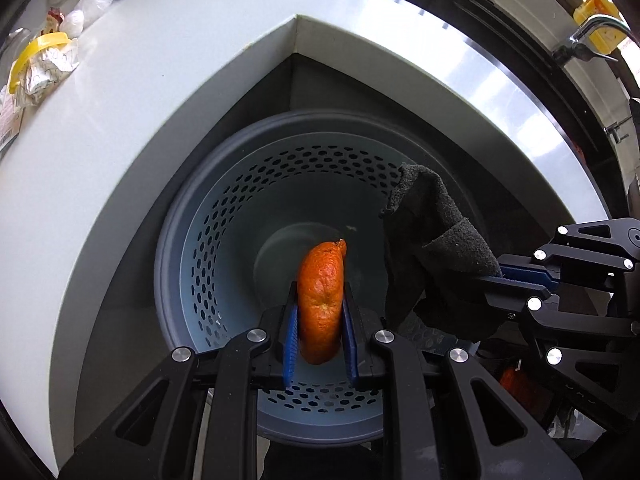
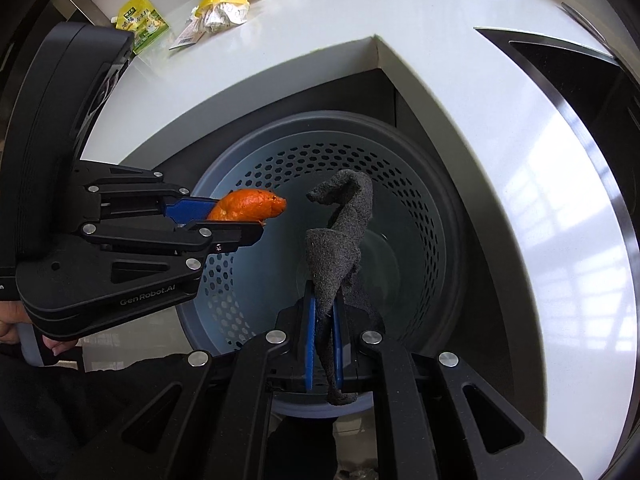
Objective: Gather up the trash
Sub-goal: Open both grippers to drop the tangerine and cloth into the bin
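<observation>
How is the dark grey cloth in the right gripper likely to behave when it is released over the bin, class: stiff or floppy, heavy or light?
The grey cloth is probably floppy: it twists and folds above the right gripper and droops below it. It looks light, since a thin pinch holds it. Released, it would likely crumple into the perforated bin rather than roll.

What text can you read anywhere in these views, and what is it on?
"GenRobot.AI": on the side of the left gripper body, seen from the right wrist.
Green pouch on the counter: print too small to read.
Crumpled wrapper under the yellow ring: print blurred, unreadable.
</observation>
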The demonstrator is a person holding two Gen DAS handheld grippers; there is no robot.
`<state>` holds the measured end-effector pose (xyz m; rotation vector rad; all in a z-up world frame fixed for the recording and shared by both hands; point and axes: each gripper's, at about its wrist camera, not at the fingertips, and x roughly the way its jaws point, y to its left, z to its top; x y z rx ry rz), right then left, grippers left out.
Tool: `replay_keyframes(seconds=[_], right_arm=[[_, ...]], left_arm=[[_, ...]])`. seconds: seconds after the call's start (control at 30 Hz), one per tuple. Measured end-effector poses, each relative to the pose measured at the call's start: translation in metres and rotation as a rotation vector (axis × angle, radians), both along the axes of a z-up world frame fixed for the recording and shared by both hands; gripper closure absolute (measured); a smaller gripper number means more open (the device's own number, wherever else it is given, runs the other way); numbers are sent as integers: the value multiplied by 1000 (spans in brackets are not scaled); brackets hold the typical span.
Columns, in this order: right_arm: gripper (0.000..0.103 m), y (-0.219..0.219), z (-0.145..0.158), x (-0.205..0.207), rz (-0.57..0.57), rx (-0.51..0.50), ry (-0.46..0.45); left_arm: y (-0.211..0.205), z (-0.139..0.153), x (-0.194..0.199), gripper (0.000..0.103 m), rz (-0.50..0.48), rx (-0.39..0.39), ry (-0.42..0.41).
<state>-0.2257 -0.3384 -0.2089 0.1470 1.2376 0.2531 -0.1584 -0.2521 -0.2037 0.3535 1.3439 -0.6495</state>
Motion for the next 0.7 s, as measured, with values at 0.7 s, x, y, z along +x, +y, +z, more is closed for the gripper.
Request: replay_keyframes(seconds=[0.7], right_arm=[[96, 16, -40, 27, 29, -42, 105]], left_arm=[[-11, -63, 15, 84, -97, 80, 91]])
